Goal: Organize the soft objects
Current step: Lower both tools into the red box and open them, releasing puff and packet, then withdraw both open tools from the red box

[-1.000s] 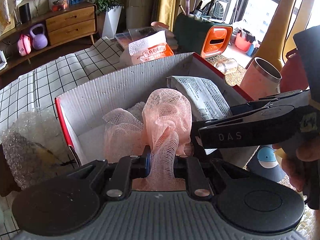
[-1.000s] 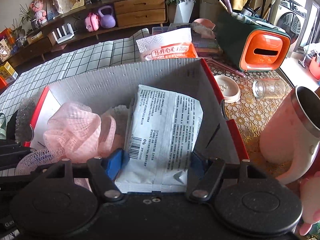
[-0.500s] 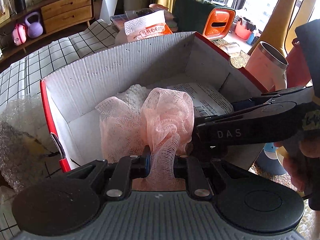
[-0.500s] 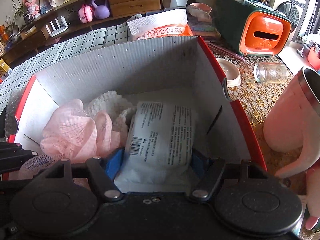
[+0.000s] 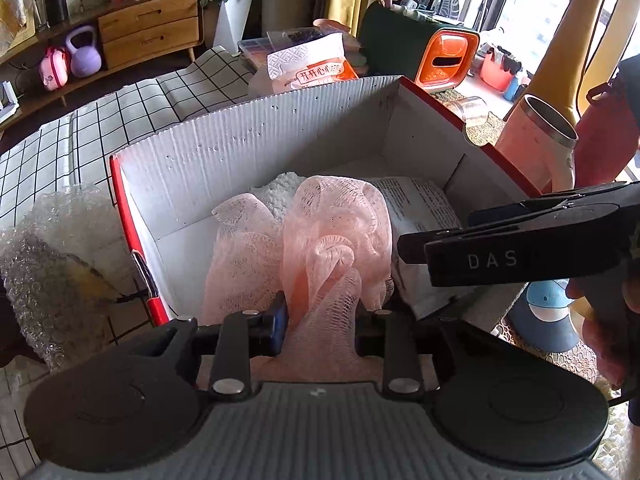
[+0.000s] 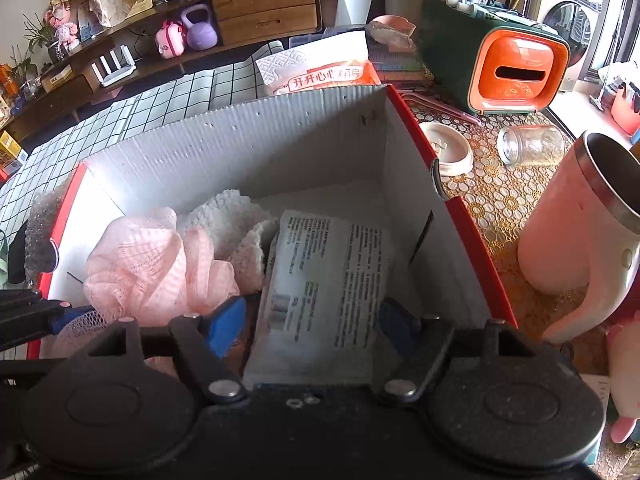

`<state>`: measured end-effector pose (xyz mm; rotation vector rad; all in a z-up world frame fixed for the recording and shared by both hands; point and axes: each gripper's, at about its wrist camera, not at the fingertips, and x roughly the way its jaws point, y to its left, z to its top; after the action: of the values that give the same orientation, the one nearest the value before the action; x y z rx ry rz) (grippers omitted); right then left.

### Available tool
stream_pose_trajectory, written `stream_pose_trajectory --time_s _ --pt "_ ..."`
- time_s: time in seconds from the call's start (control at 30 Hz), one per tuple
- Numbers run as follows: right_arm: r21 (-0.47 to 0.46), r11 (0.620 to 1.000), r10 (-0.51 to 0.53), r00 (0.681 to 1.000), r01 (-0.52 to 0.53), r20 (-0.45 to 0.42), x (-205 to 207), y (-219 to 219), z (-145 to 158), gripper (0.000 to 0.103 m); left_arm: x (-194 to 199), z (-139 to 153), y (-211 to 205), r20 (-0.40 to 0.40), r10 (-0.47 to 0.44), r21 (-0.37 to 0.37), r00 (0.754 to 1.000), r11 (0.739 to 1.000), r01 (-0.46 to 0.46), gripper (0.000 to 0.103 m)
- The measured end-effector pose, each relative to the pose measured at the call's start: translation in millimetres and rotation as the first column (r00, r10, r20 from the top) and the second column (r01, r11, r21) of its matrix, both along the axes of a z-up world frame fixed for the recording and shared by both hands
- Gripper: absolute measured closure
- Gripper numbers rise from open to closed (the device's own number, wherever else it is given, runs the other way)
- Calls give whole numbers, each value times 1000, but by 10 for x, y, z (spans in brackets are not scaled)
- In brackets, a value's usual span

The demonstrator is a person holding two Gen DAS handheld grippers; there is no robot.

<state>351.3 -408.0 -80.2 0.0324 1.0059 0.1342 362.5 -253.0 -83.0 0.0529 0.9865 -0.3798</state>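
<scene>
Box (image 5: pixel 280 136): left gripper (image 5: pixel 320 322) jaws just opening around pouf (image 5: pixel 332 236), right gripper (image 6: pixel 312 320) slack astride packet (image 6: pixel 328 280); mesh may snag and lift out.

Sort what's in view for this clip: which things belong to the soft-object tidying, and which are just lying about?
Part of the job:
- pink mesh bath pouf, between the left gripper fingers, whose jaws have just been opening
- white printed soft pack, between the right gripper fingers
- white knitted cloth
- red-edged cardboard box holding them

Lying about:
- pink steel-lined mug
- glass jar on its side
- bubble wrap
- orange-fronted bin
</scene>
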Motion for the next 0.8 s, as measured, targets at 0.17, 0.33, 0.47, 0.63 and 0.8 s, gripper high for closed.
stream_pose_trajectory --time_s 0.17,0.33,0.47,0.63,0.8 --pt "-5 1000 0 1000 0 23 -101 5 104 27 -68 78 34 21 9 1 1000 1000 -9 74" --pt "8 1000 -5 999 5 52 -209 -23 218 27 -171 174 86 41 4 -8 999 1000 -4 74" --pt "29 1000 -8 997 6 78 -312 -49 319 25 -259 255 144 54 7 -19 999 1000 -6 74" --pt "51 999 -11 994 5 111 -467 -57 449 23 -365 361 199 79 10 -24 997 1000 -9 40" --pt "81 997 -7 990 -5 142 -644 -48 573 20 -504 509 292 123 18 -62 992 998 -11 34"
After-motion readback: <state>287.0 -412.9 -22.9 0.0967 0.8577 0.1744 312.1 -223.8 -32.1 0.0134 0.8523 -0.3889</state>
